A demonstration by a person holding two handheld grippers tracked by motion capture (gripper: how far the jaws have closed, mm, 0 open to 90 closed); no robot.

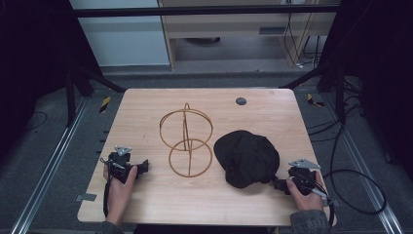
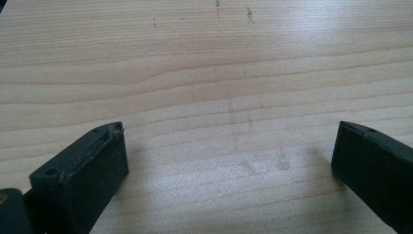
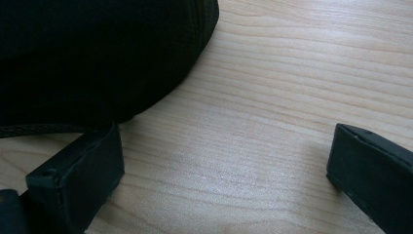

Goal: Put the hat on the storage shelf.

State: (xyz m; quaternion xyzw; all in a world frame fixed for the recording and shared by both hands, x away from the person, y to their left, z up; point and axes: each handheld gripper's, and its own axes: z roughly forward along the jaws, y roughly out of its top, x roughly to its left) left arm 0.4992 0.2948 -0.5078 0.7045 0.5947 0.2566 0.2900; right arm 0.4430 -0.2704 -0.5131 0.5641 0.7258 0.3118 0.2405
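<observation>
With both tongs standing wide apart, the right tongs (image 3: 229,170) are nosing toward the black cap (image 1: 247,158) lying at the desk's (image 1: 146,117) right-front — ideally pinching its near edge squarely, not bunching the crown.

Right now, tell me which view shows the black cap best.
The high view: the whole black cap lies on the table beside the wire stand. The right gripper view catches just its edge, up close; the left gripper view looks at bare wood.

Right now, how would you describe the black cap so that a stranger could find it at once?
Look at the wooden table, on its near right part. The black cap lies there, just ahead of the right gripper and right of the wire stand. It is soft, dark cloth, unlike that thin copper-coloured frame.
</observation>
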